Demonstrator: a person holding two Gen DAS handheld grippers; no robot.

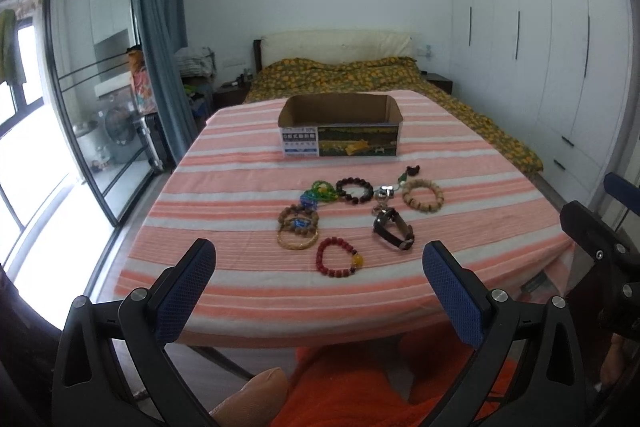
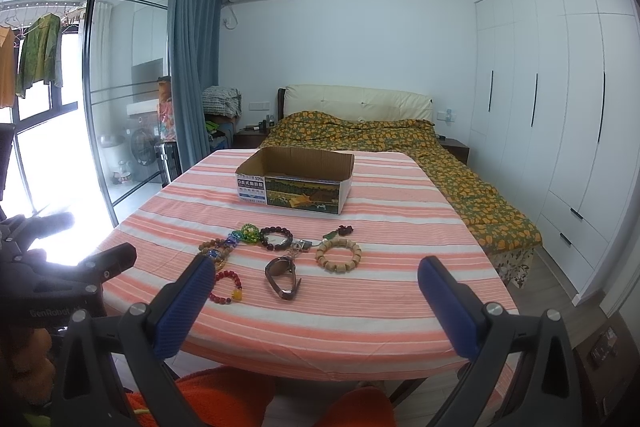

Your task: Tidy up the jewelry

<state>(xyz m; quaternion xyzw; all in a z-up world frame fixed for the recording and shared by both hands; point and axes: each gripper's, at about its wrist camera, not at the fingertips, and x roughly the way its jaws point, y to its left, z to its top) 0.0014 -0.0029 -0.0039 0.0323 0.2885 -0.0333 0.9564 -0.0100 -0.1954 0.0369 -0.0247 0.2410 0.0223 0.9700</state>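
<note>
**Inspector:** Jewelry lies loose at the centre of both views, on the worktop covered by an orange-and-white striped cloth (image 1: pixel 248 183), nearer the camera than the open brown cardboard box with printed sides (image 1: pixel 340 131). Nothing shows inside the box, though its floor is partly hidden.

**Assistant:** Gripper state?

**Inspector:** Left gripper (image 1: pixel 318 291) released, jaws spread wide, holding nothing, short of the worktop's near edge. Right gripper (image 2: pixel 316 303) likewise released and empty.

**Assistant:** Handling of the pieces?

**Inspector:** In my judgement all are light. The red beaded bracelet with a yellow bead (image 1: pixel 339 256) and the pale wooden-bead bracelet (image 1: pixel 423 197) are likely strung loops: limp, apt to sag, beads round and prone to roll between the pads. Best pinched across one side of the ring. The dark-strapped wristwatch (image 1: pixel 393 228) is stiffer; take it by the strap, not the face, which may scratch. The green beaded string (image 1: pixel 320 190) lies tangled against its neighbours at centre left and may drag them along.

**Assistant:** Differences between views?

**Inspector:** The left wrist view shows the red bracelet whole; in the right wrist view a blue finger pad (image 2: pixel 188 301) covers part of it. The right wrist view shows the watch (image 2: pixel 283 275) more plainly.
</note>
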